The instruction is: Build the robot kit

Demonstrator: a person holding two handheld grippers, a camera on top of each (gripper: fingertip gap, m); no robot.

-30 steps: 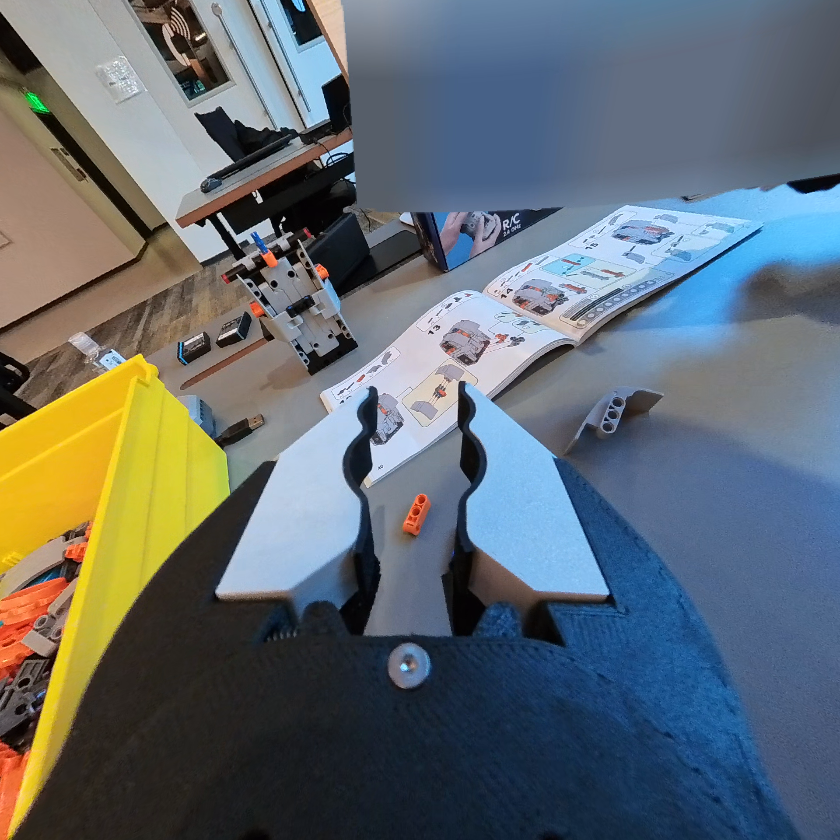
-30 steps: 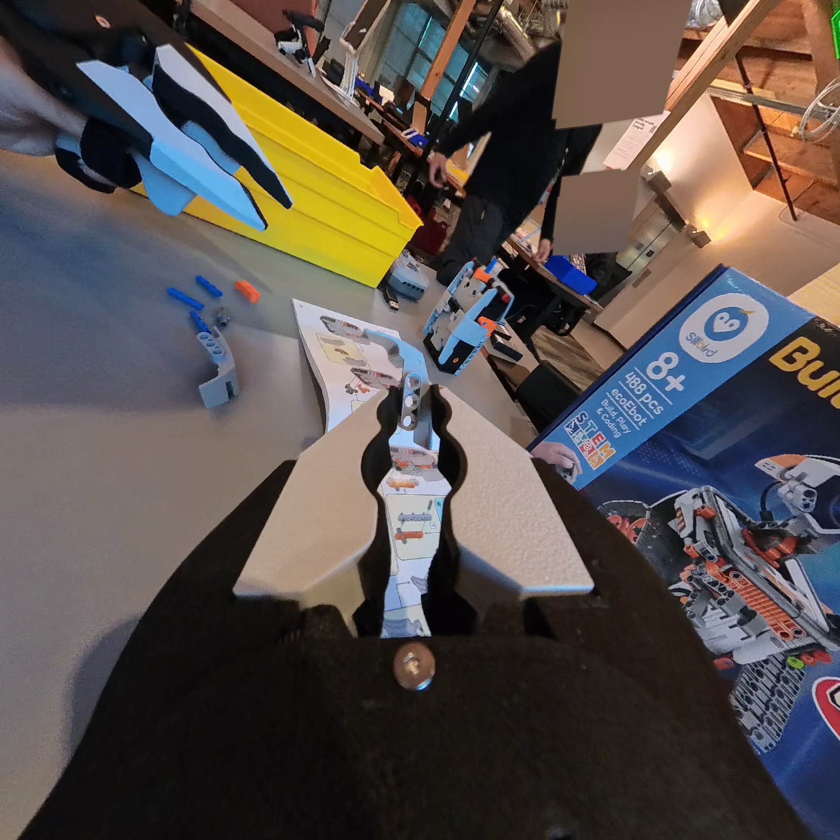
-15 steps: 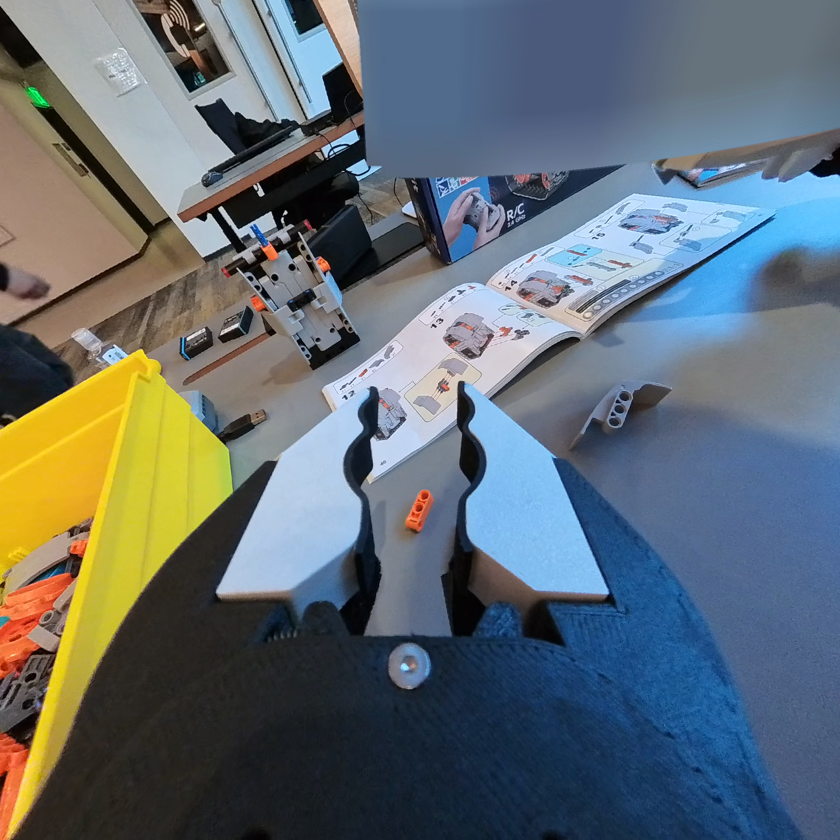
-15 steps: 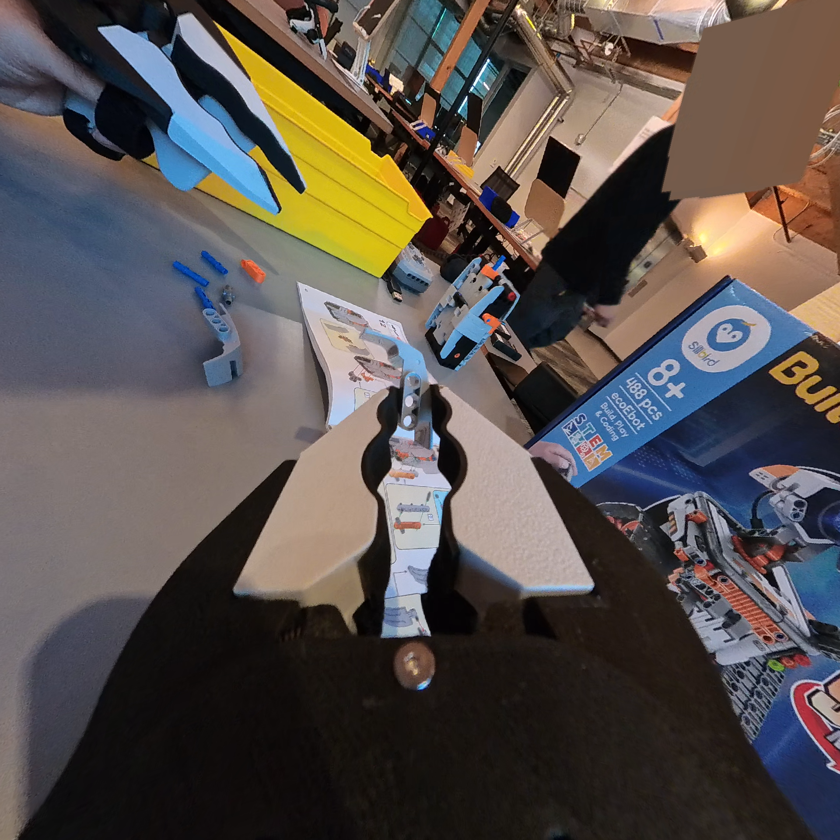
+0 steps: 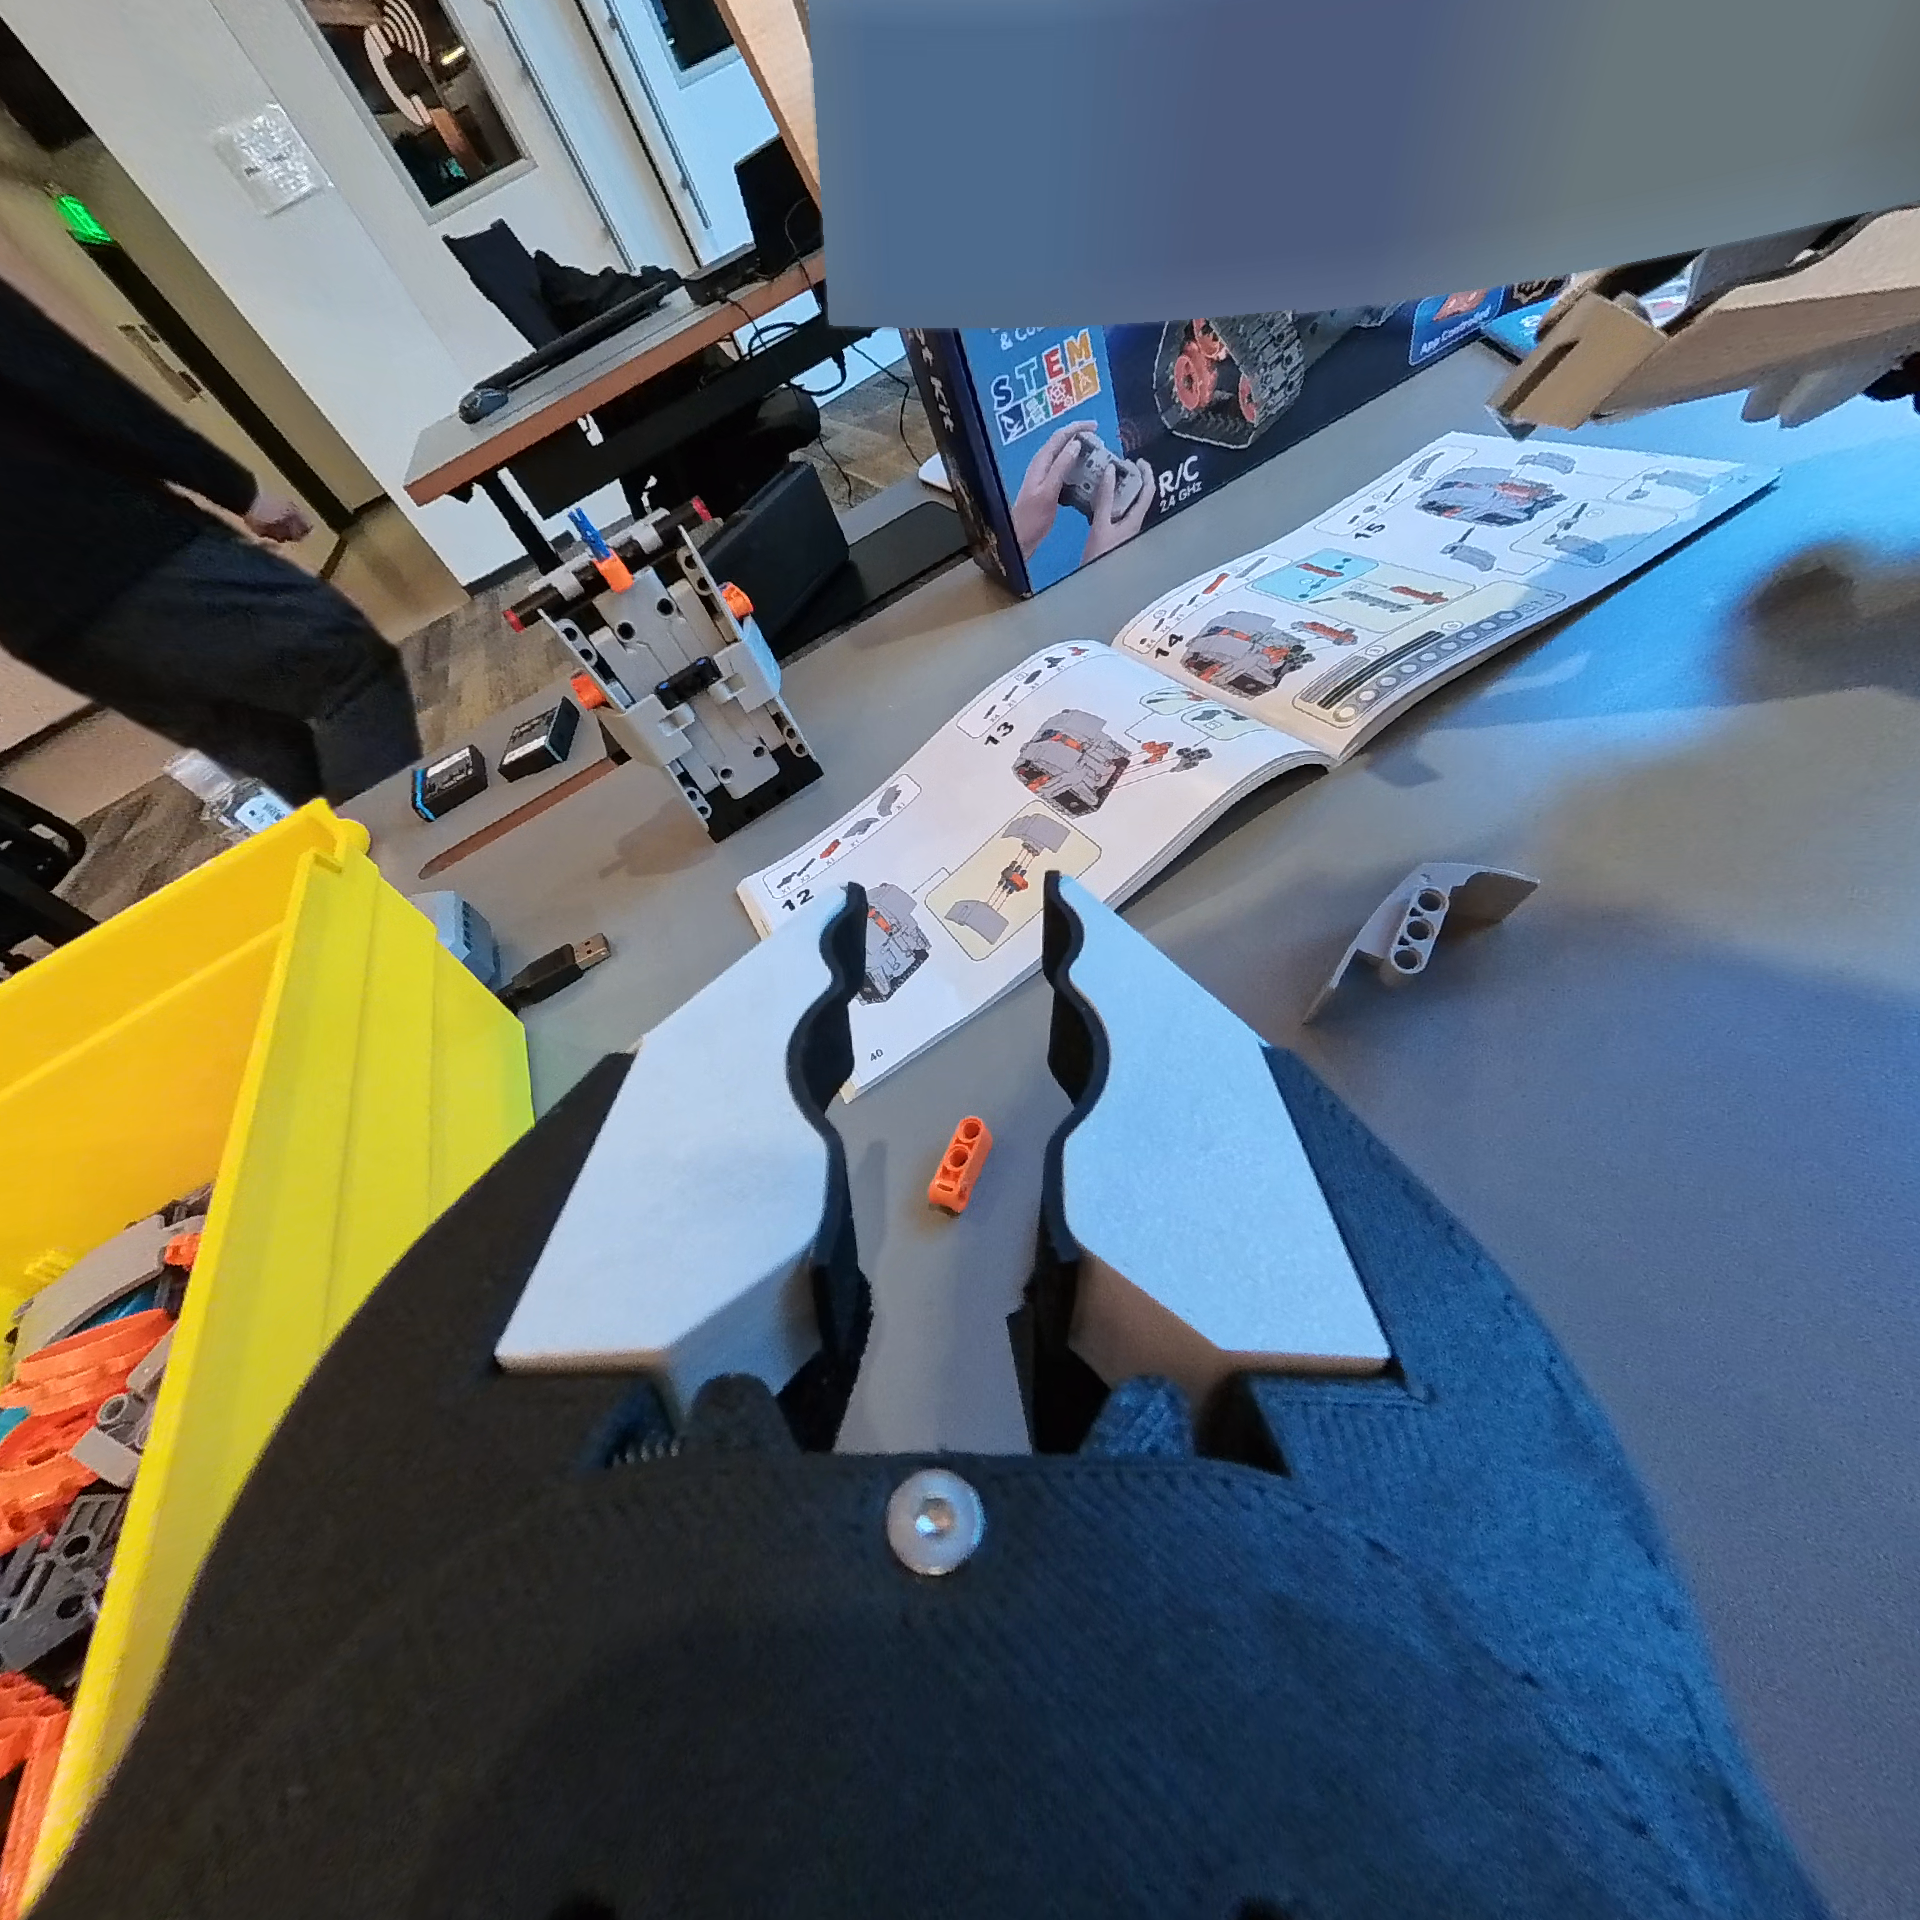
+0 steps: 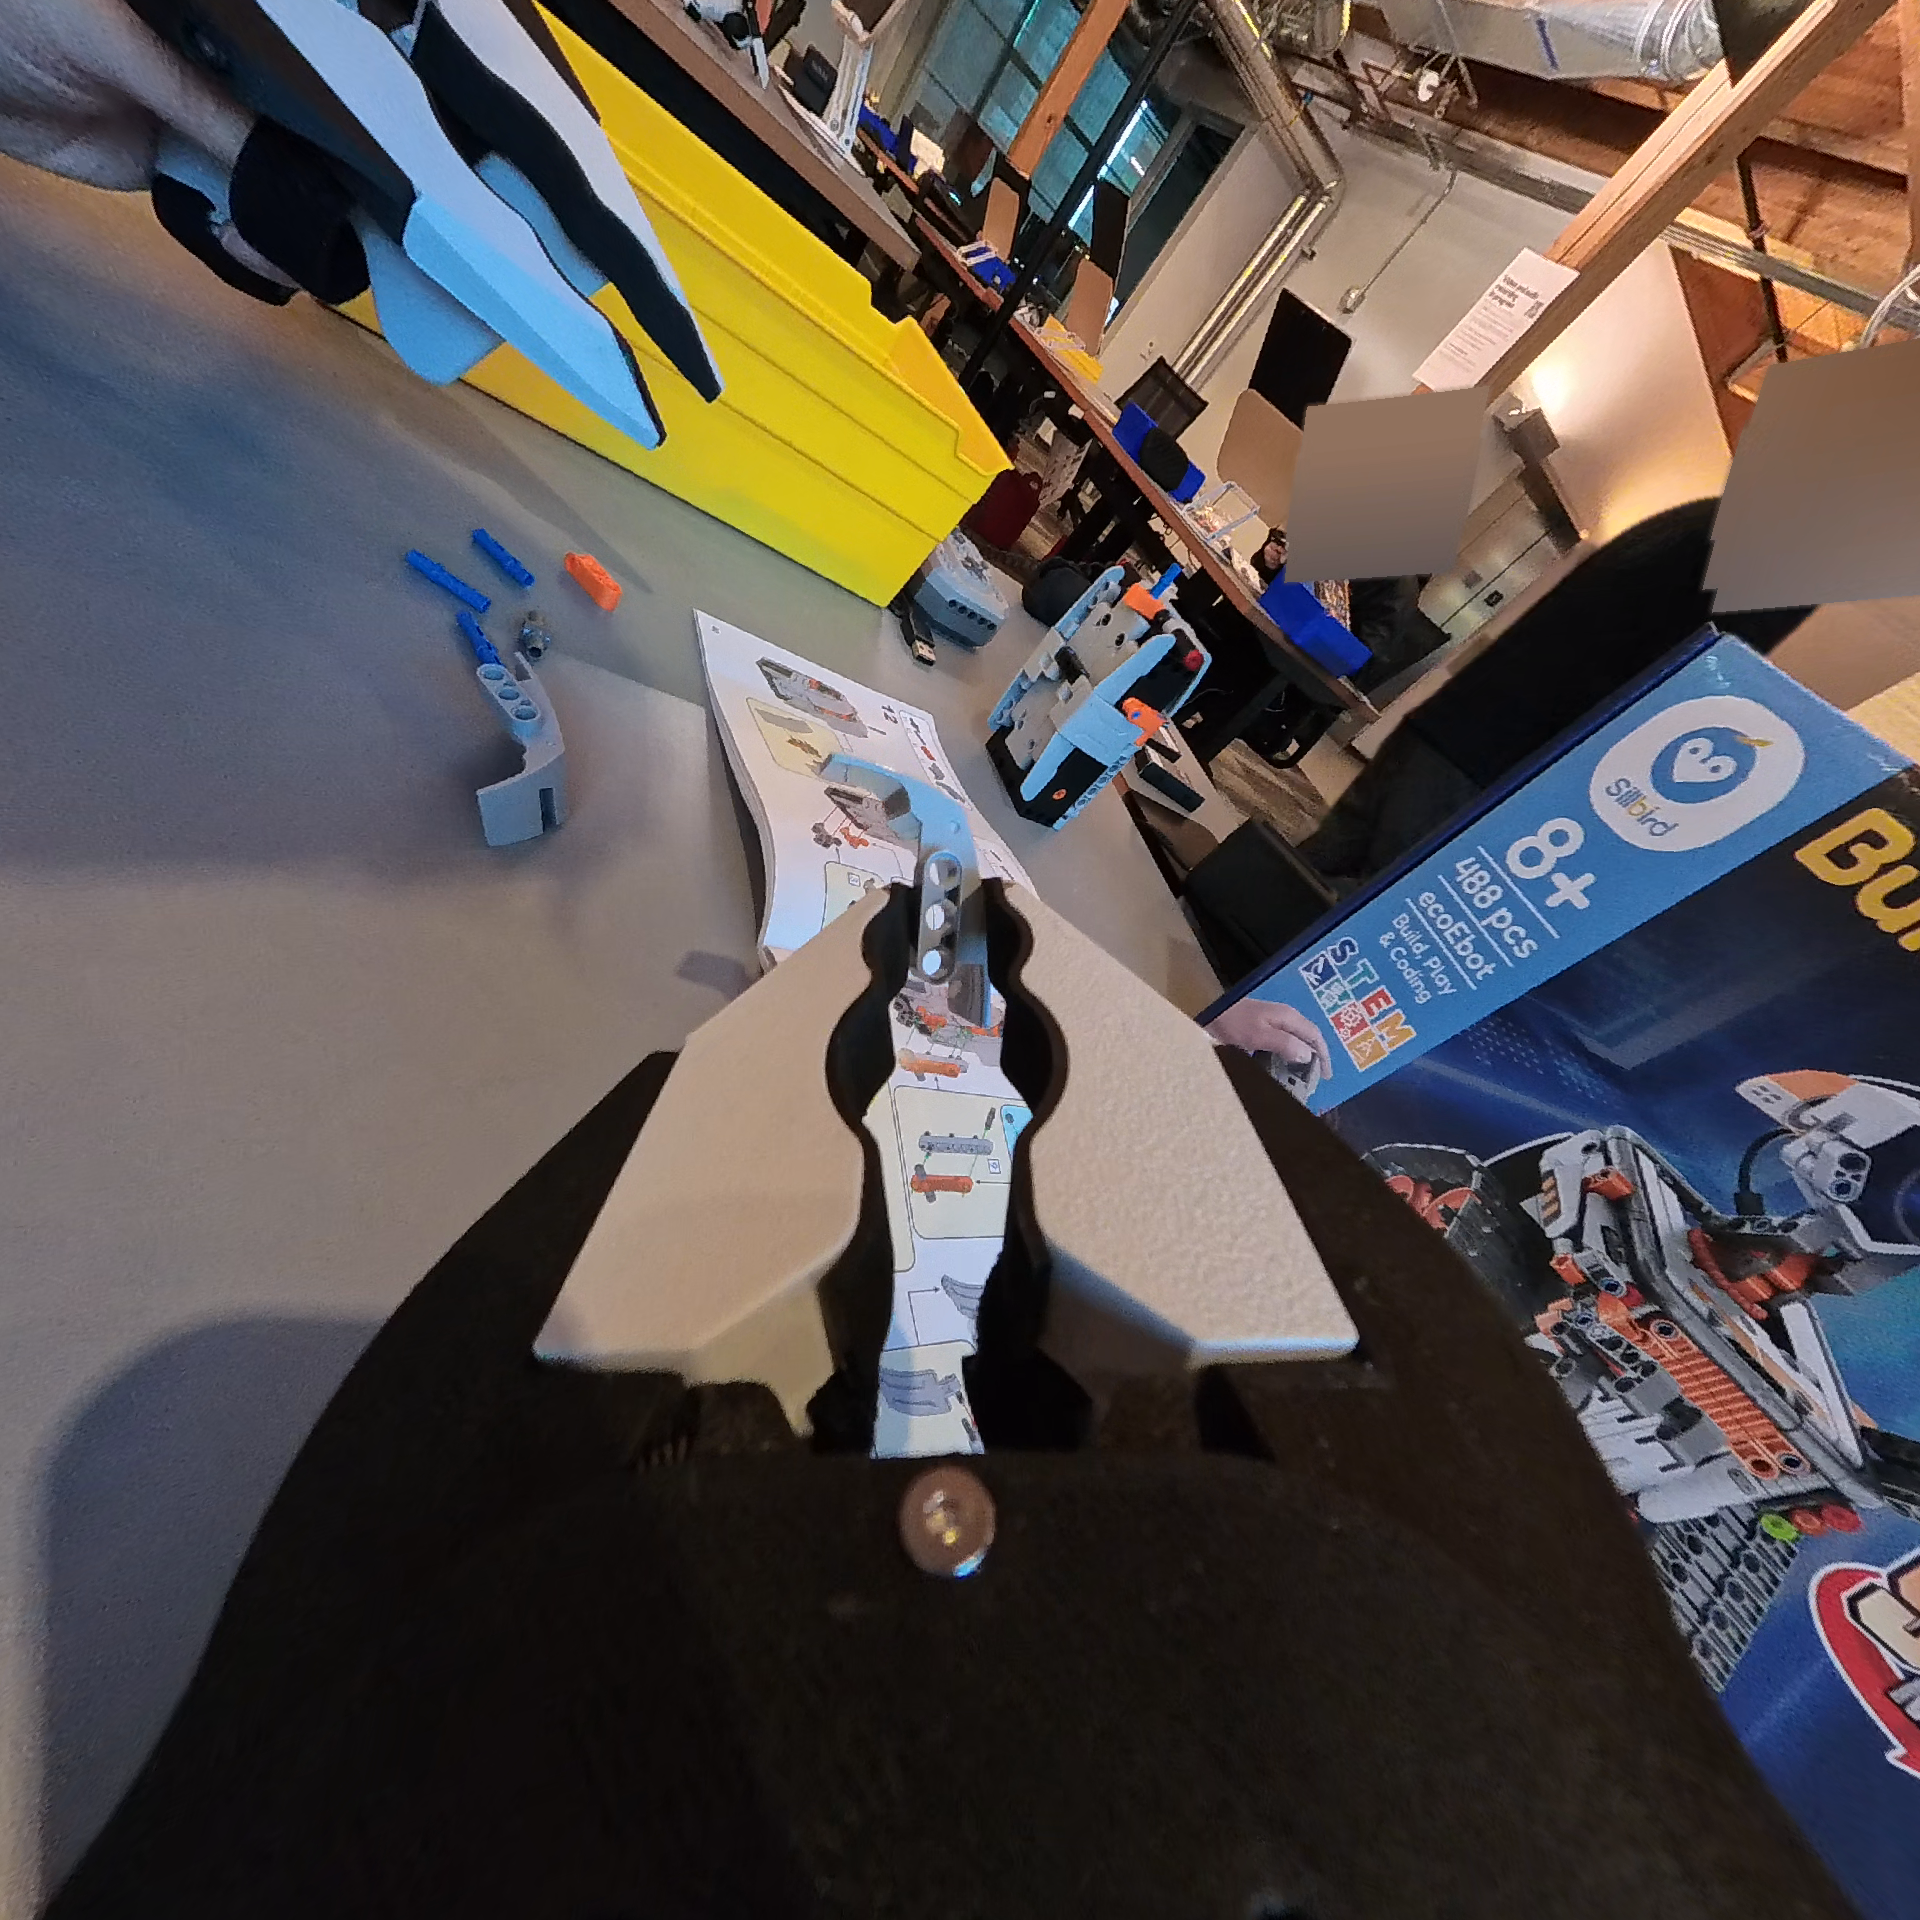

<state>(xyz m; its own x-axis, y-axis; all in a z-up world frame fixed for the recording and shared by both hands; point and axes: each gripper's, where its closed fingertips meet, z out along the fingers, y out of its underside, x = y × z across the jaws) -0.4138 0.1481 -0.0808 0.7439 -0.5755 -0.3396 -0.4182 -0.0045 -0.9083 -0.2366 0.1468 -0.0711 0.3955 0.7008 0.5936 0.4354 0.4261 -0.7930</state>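
Note:
My left gripper [image 5: 951,904] is open and empty, held above the grey table. A small orange connector piece [image 5: 959,1164] lies on the table between its fingers, untouched. A grey curved panel piece [image 5: 1418,930] lies to the right. My right gripper [image 6: 940,894] is shut on a second grey curved panel piece [image 6: 925,842], held above the open instruction booklet [image 6: 821,769]. In the right wrist view the left gripper [image 6: 665,410] hangs at upper left, over the orange connector piece [image 6: 592,579] and several blue pins [image 6: 447,580].
A yellow bin [image 5: 260,1091] of loose parts stands at the left. A half-built grey model [image 5: 681,686] stands behind the booklet [image 5: 1195,717]. A blue product box [image 6: 1662,1091] stands at the right. A USB plug [image 5: 556,966] and small black modules [image 5: 488,764] lie nearby. A person stands beyond the table. My hands' fingertips stand some 20 cm from each other. My right tips are about 25 cm from the half-built grey model [image 5: 681,686], my left tips only 20 cm. The right camera catches it too, in the right wrist view [image 6: 1065,657].
Both grippers drifted only slightly. The right gripper rose a little with its grey piece. A person in the background walked across behind the table.

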